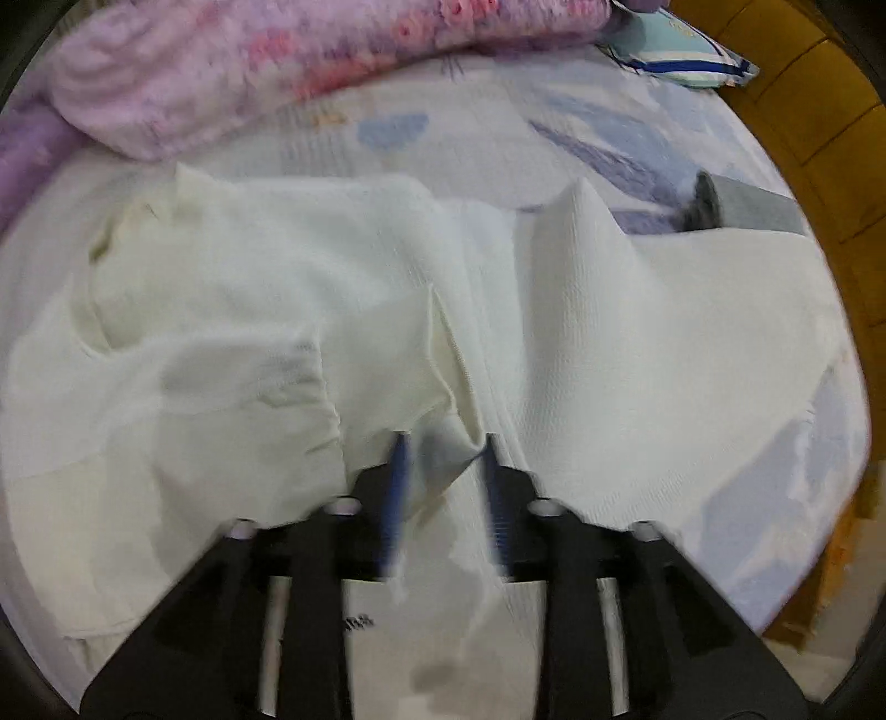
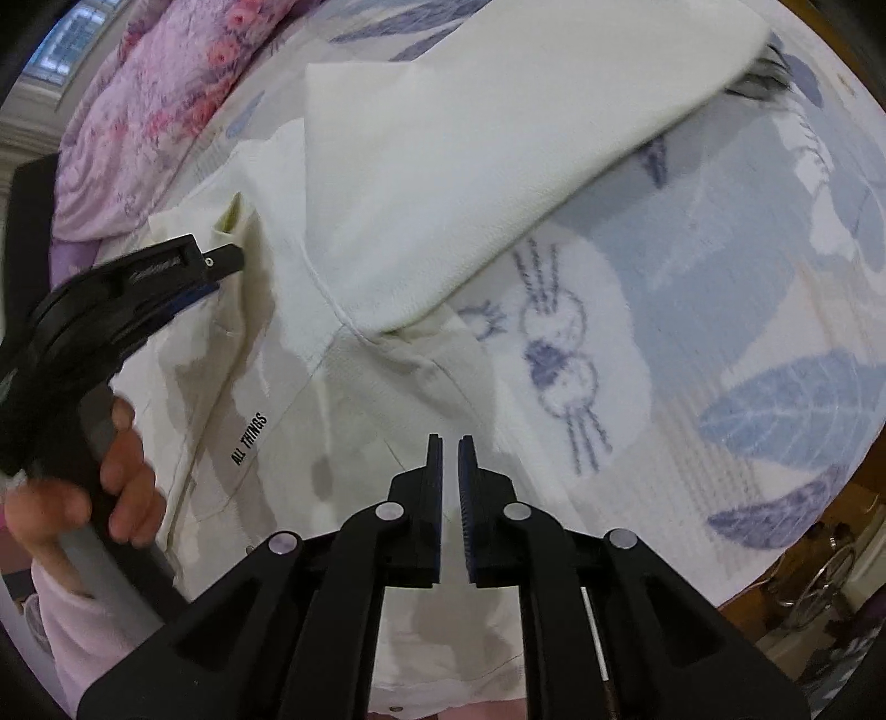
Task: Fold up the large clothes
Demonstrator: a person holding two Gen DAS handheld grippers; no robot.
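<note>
A large white garment (image 1: 310, 288) lies spread and partly folded on the bed; it also fills the right wrist view (image 2: 443, 166), with the print "ALL THINGS" (image 2: 249, 440). My left gripper (image 1: 443, 448) is open, with a fold of the white cloth bunched between its blue-padded fingers. In the right wrist view the left gripper (image 2: 221, 260) sits over the garment's left part, held by a hand (image 2: 122, 487). My right gripper (image 2: 449, 443) hovers over the garment's lower edge, jaws nearly closed with a narrow gap and nothing between them.
The bed sheet (image 2: 692, 332) is pale with blue leaf and cat prints. A pink floral quilt (image 1: 288, 61) lies along the far side. A striped pillow (image 1: 681, 50) sits at the far right by the wooden headboard (image 1: 819, 111). A grey object (image 1: 742, 205) lies beyond the garment.
</note>
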